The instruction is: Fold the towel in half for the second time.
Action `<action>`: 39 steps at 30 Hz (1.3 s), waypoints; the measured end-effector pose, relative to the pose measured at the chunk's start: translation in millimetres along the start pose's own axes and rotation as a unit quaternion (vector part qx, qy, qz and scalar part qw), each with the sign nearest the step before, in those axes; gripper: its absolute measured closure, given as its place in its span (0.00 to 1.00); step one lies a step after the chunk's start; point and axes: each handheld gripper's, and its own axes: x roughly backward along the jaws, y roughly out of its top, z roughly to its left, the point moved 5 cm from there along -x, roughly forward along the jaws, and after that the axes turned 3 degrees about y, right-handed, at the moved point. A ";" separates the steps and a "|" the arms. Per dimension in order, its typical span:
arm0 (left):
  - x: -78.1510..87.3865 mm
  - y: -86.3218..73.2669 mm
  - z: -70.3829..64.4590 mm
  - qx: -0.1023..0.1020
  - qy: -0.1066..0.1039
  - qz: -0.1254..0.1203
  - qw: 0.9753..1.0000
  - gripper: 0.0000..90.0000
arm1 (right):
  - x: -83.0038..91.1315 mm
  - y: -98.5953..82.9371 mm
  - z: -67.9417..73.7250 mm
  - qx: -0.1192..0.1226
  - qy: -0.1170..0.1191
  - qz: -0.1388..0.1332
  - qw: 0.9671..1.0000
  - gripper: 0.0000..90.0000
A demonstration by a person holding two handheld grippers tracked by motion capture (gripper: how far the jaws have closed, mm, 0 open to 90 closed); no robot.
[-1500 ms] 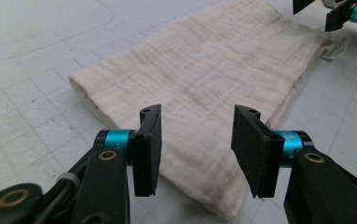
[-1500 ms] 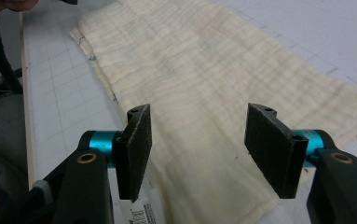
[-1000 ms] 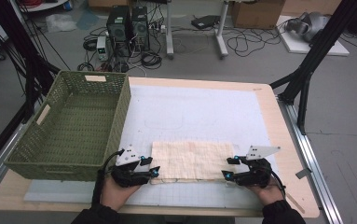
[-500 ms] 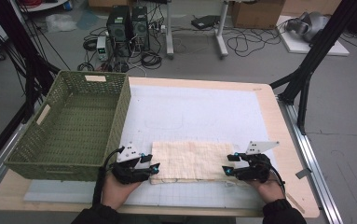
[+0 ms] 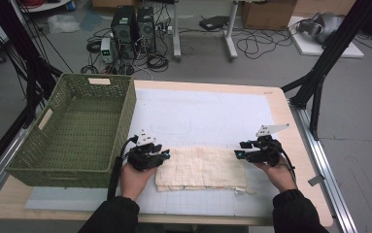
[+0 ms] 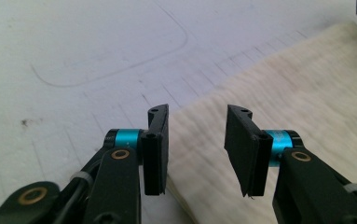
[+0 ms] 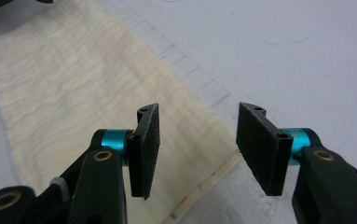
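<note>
- Woven green basket (image 5: 74, 128) at the table's left carries a pale tag on its far rim; any writing there is too small to read.
- Left gripper (image 5: 163, 156) has its jaws parted, holding nothing, over the cream cloth's (image 5: 200, 168) left edge.
- Right gripper (image 5: 238, 155) is equally parted and empty at the cloth's right edge, slightly closer in than before.

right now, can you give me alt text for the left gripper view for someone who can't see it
The left gripper has its two black jaws open just above the edge of a folded cream cloth. The cloth lies on a white gridded mat marked with a faint curved line.
</note>
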 end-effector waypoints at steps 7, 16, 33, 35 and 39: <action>-11.5 -6.9 7.3 0.012 0.030 0.034 0.999 0.62 | -18.3 -8.9 -12.4 -0.017 -0.002 0.046 0.999 0.61; -18.0 -10.2 8.0 0.007 0.014 0.046 0.999 0.91 | -21.5 -11.2 -9.7 -0.007 0.019 0.058 0.998 0.90; 6.5 0.2 -1.2 -0.004 0.025 -0.052 0.998 0.95 | 14.1 -6.4 1.2 -0.009 0.016 -0.029 0.999 0.92; 12.4 -4.8 -4.3 -0.013 0.023 -0.058 0.998 0.94 | 18.2 -7.9 8.7 -0.001 0.019 -0.036 0.999 0.92; 25.1 -12.4 -11.9 -0.032 0.020 -0.062 0.997 0.94 | 26.4 -11.8 23.6 0.016 0.028 -0.045 0.998 0.92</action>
